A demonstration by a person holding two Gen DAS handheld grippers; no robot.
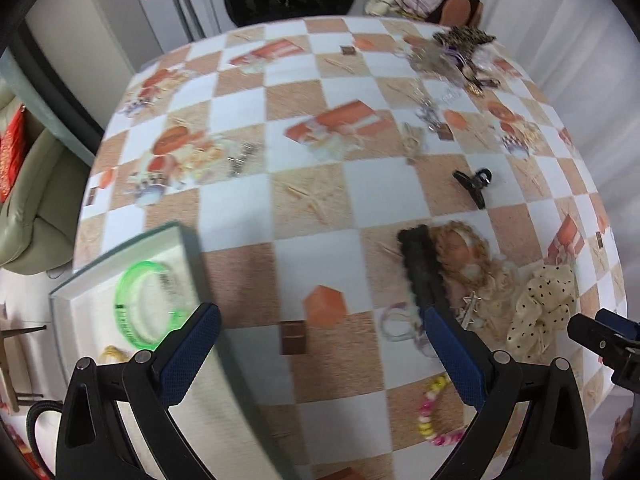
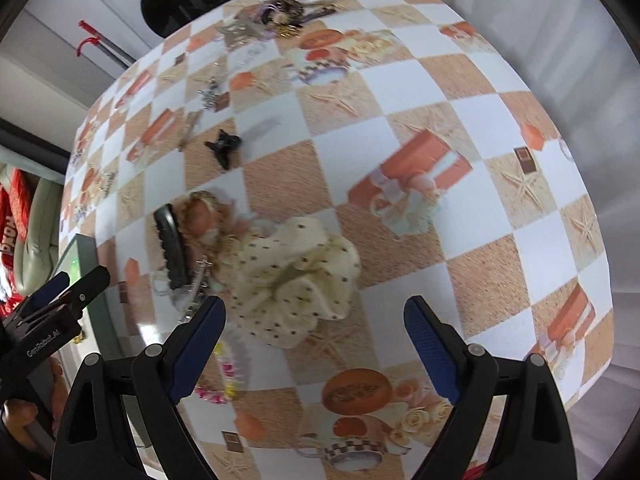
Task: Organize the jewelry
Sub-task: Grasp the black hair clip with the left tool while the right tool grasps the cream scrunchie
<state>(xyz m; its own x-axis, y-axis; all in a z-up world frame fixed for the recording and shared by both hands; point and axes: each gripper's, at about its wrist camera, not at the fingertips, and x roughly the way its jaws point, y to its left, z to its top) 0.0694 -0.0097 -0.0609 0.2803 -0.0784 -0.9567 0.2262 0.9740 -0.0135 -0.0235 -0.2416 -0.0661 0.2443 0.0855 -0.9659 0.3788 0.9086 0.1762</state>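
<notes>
- The left hand-held gripper [image 1: 320,344] hangs over the surface [image 1: 304,208] with its jaws wide apart and nothing between them.
- The right hand-held gripper [image 2: 316,336] is likewise spread wide and empty, just above the cream polka-dot scrunchie [image 2: 296,292].
- Near the left gripper, a green bangle [image 1: 140,304] lies in the white box [image 1: 80,292].
- Beside the scrunchie are a bead bracelet [image 1: 432,416] and a dark comb clip [image 1: 420,272].
- Farther off lies a black claw clip [image 1: 474,184]; more jewelry is heaped at the far edge [image 1: 456,60].
</notes>
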